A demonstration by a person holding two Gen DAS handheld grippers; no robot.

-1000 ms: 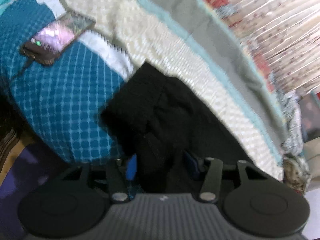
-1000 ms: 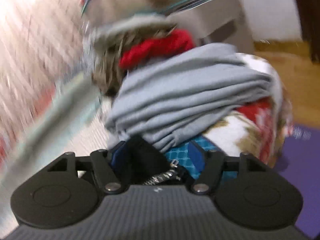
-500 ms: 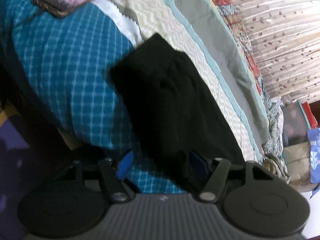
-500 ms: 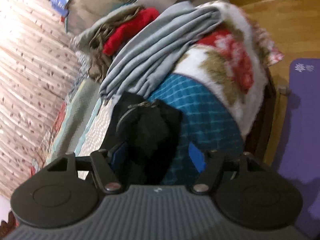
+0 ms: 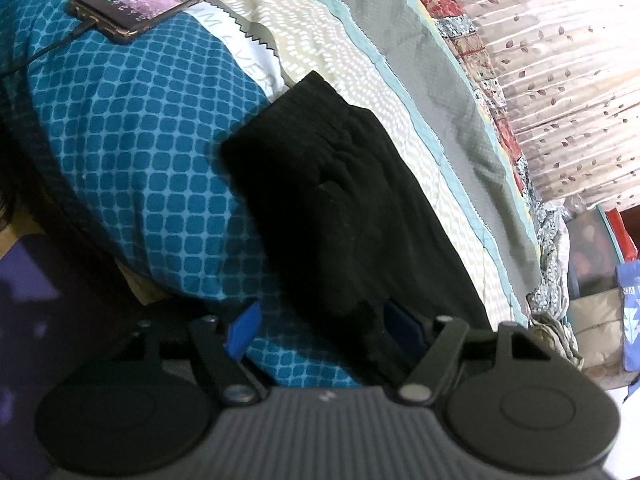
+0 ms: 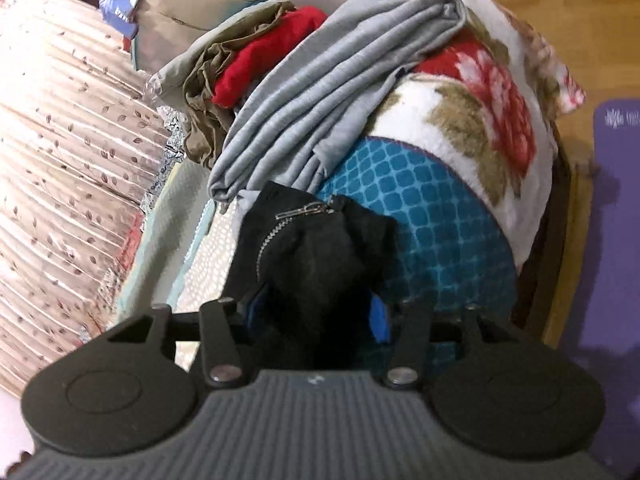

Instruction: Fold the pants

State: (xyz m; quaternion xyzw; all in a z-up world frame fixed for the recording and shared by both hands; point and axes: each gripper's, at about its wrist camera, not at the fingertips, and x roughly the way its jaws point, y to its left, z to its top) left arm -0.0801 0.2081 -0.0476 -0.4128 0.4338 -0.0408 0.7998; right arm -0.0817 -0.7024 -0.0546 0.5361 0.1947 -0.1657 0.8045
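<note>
Right wrist view: right gripper [image 6: 316,314] closing on the black pants [image 6: 308,264] at the zipper end; left gripper [image 5: 320,326] opening, cloth between — pants lie along the bed [image 5: 132,152]; next, regrasp for folding.

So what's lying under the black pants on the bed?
The black pants rest partly on a teal checked cover and partly on a cream dotted quilt. Whatever else lies beneath them is hidden by the cloth.
</note>
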